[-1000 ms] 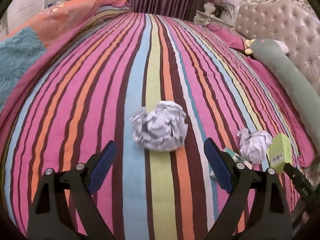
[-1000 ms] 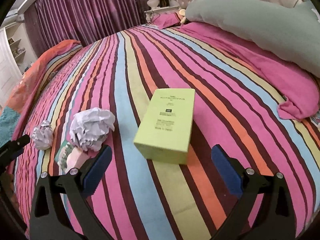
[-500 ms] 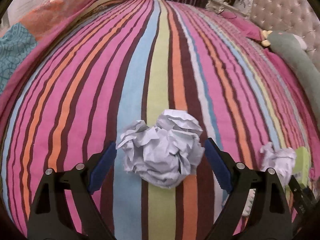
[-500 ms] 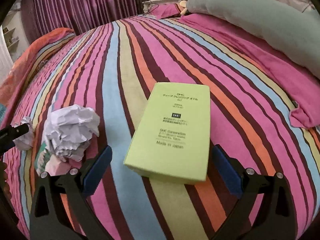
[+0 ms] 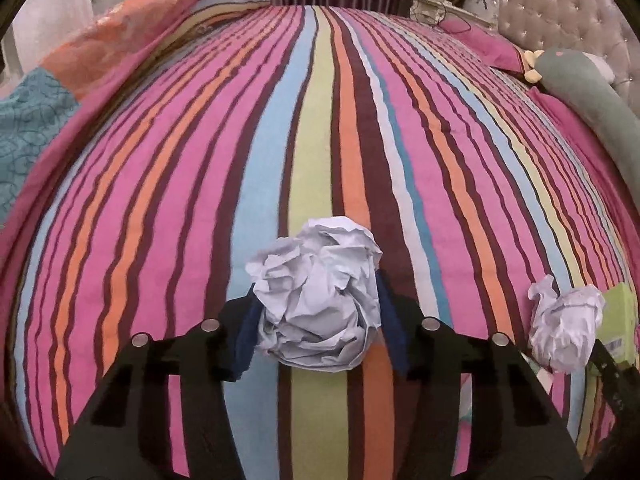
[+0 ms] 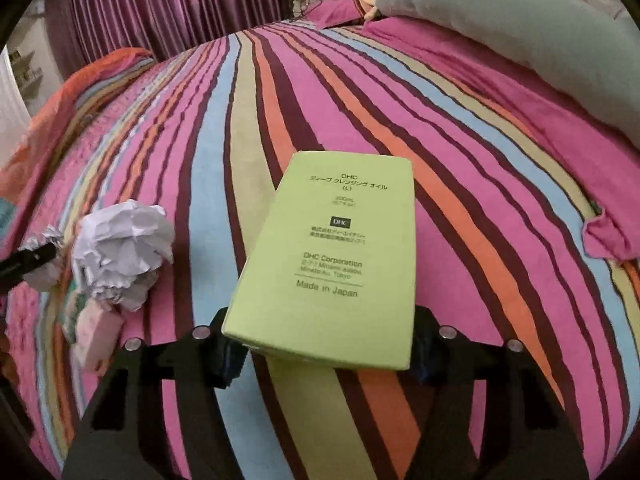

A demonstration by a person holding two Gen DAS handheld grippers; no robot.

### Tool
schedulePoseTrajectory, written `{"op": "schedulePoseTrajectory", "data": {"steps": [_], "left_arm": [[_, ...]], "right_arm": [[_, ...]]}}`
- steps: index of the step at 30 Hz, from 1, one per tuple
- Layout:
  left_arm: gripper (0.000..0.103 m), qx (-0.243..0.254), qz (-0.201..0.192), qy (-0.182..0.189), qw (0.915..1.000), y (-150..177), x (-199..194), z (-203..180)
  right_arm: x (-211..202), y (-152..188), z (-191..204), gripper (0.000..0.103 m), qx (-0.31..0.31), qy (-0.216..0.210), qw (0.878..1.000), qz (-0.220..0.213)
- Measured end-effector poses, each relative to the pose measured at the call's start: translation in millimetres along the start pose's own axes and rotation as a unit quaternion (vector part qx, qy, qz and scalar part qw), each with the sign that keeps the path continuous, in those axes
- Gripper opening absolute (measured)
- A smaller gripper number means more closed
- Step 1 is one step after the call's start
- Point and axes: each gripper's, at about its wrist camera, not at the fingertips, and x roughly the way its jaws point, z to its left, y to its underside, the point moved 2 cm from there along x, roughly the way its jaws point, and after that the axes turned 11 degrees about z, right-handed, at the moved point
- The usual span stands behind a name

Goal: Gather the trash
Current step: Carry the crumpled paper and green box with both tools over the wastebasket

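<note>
In the left wrist view, my left gripper (image 5: 318,326) is shut on a big crumpled white paper ball (image 5: 320,300) lying on the striped bedspread (image 5: 320,140). A second paper ball (image 5: 564,324) lies to its right, beside the green box (image 5: 620,320). In the right wrist view, my right gripper (image 6: 324,344) is shut on the near end of the lime-green DHC carton (image 6: 336,256), with the blue pads pressed against its sides. The second paper ball (image 6: 122,252) lies left of it, on top of a pink wrapper (image 6: 98,336). The left gripper's tip (image 6: 28,262) shows at the left edge, holding its paper.
A long grey-green bolster (image 6: 520,28) and pink pillows (image 5: 488,44) lie along the tufted headboard (image 5: 560,12) on the right. A folded orange and teal quilt (image 5: 80,64) lies at the far left. Purple curtains (image 6: 168,8) hang behind the bed.
Both grippers moved forward and closed: the left one onto the big paper ball, the right one onto the green carton. Both were open a second ago.
</note>
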Motion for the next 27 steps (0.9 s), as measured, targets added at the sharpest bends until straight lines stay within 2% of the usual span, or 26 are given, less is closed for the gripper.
{"op": "schedulePoseTrajectory", "data": {"steps": [3, 18, 27], "left_arm": [[0.052, -0.007, -0.008, 0.012, 0.9999, 13.1, -9.7, 3.0], [0.052, 0.000, -0.041, 0.012, 0.9991, 99.0, -91.9, 1.3], [0.052, 0.014, -0.059, 0.016, 0.9980, 159.2, -141.3, -3.2]], "right_arm": [[-10.1, 8.3, -3.6, 0.059, -0.001, -0.016, 1.000, -0.004], [-71.6, 67.2, -8.9, 0.059, -0.015, -0.055, 0.998, 0.001], [-118.1, 112.0, -14.3, 0.059, -0.018, -0.104, 0.994, -0.004]]}}
